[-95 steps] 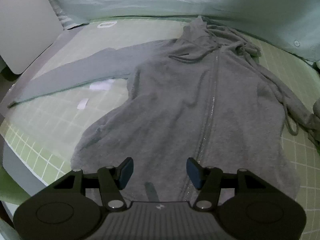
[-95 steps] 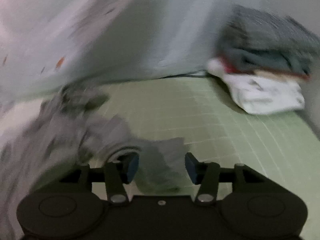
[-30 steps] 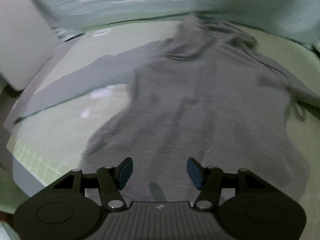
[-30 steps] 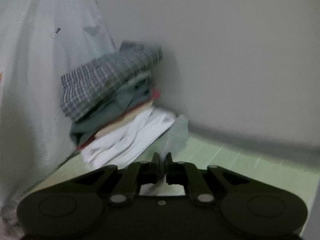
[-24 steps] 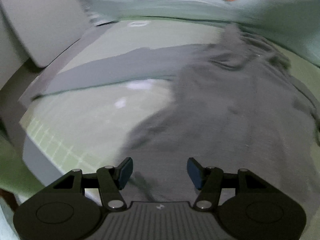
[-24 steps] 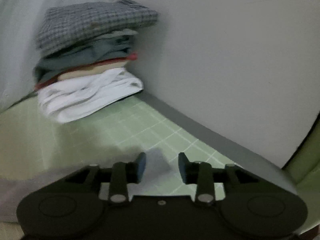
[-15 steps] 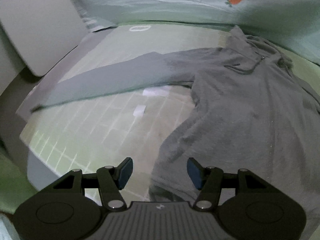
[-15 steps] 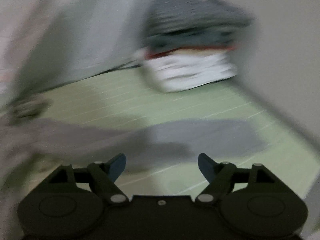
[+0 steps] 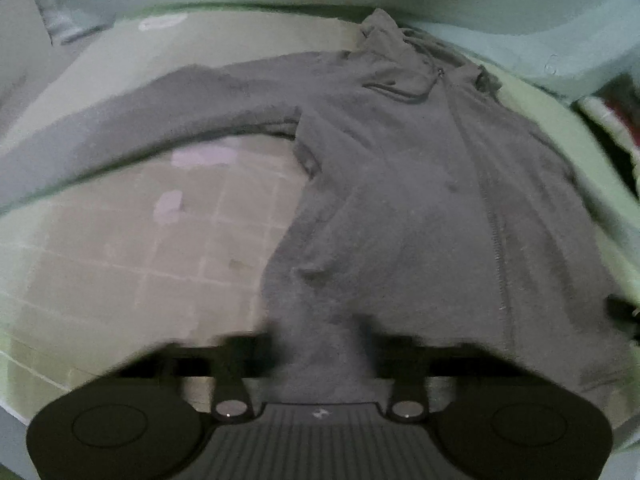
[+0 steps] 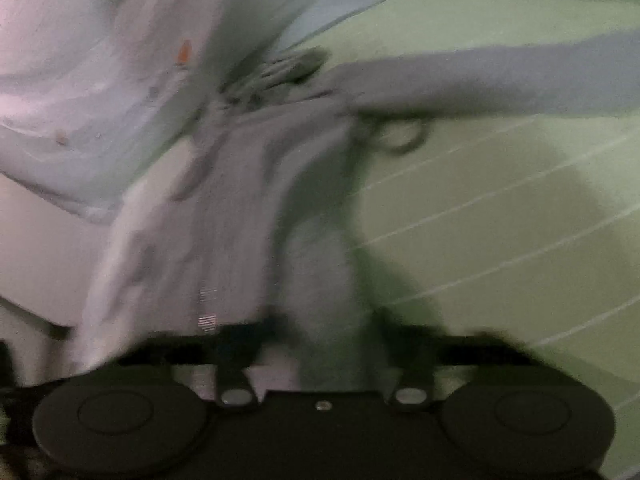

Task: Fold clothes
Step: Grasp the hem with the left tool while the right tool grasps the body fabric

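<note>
- Here the grey zip hoodie (image 9: 400,200) lies face up across the green checked mat (image 9: 120,272), hem toward the near edge and hood (image 9: 384,36) toward the far edge; spread flat like this, it is probably ready for its first fold.
- Its left sleeve (image 9: 160,108) stretches out straight toward the mat's left edge, so that it can be turned in over the body.
- Two small pale scraps (image 9: 168,204) sit on the bare mat just below that sleeve.
- The left gripper (image 9: 320,344) is at the hem near the garment's left corner, and its jaws are closing with grey cloth between them; blur hides whether the pads press yet.
- The cloth looks thick, soft and fleecy, with a zip (image 9: 492,216) running down the middle and a drawcord at the neck.
- The right gripper (image 10: 328,340) is at the opposite hem corner of the hoodie (image 10: 240,200); its jaws are closing too, a strip of cloth rising between them, the grip unclear in the smear.
- The right sleeve (image 10: 500,80) lies out toward the mat's right edge, a cord loop (image 10: 400,136) just beside it.
- A pale printed sheet (image 10: 100,80) hangs behind the far edge.
</note>
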`<state>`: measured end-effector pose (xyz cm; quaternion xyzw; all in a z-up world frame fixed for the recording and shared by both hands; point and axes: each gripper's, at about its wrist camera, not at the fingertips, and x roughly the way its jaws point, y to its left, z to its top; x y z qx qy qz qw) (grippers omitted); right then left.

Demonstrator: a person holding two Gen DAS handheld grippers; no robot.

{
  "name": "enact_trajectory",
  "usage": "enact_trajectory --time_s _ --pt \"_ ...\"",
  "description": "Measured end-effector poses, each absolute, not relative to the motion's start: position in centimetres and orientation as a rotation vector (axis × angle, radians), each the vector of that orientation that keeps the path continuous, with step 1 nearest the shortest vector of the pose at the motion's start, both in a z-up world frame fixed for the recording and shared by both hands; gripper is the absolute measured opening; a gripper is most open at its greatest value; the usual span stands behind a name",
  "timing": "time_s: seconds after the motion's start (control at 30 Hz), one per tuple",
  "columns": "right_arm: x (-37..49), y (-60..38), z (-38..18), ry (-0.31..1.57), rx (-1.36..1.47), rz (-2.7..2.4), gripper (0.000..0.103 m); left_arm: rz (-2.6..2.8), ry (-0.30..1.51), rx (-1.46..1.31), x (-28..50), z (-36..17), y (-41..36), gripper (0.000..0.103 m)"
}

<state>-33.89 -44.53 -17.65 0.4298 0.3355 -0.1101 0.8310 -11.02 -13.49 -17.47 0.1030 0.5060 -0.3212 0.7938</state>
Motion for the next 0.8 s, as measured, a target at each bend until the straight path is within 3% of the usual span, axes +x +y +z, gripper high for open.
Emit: enact_trajectory --time_s 0.17,0.23,0.33,0.4,0.47,0.5,0.8 --pt "-37.6 -45.7 -12.8 0.452 1.149 -0.158 0.010 -0.889 1.133 -0.267 -8.8 -12.3 -7.5 0.009" --pt "-38.7 -46.4 -12.2 0.364 1.179 -0.199 0.010 -0.839 1.070 -0.282 -8.4 -10.9 -5.9 0.011" --pt "-36.4 -45.9 -13.2 0.559 1.024 -0.333 0.020 -0.709 1.070 -0.121 -7.8 -12.7 -6.5 0.028" --pt "-34.3 -45.4 -14.1 0.730 0.883 -0.429 0.027 -0.632 1.112 -0.018 -7.9 -14.3 -7.4 0.026" --pt "-33.3 -44.5 -14.3 0.788 0.791 -0.461 0.041 -0.552 1.107 0.126 -8.5 -15.2 -8.2 0.028" --pt "-33.3 -44.2 -14.1 0.778 0.769 -0.461 0.055 -0.545 1.095 0.161 -9.0 -15.4 -8.1 0.029" --pt "-33.3 -44.1 -15.2 0.816 0.756 -0.457 0.060 -0.585 1.157 0.113 -11.0 -16.6 -7.4 0.030"
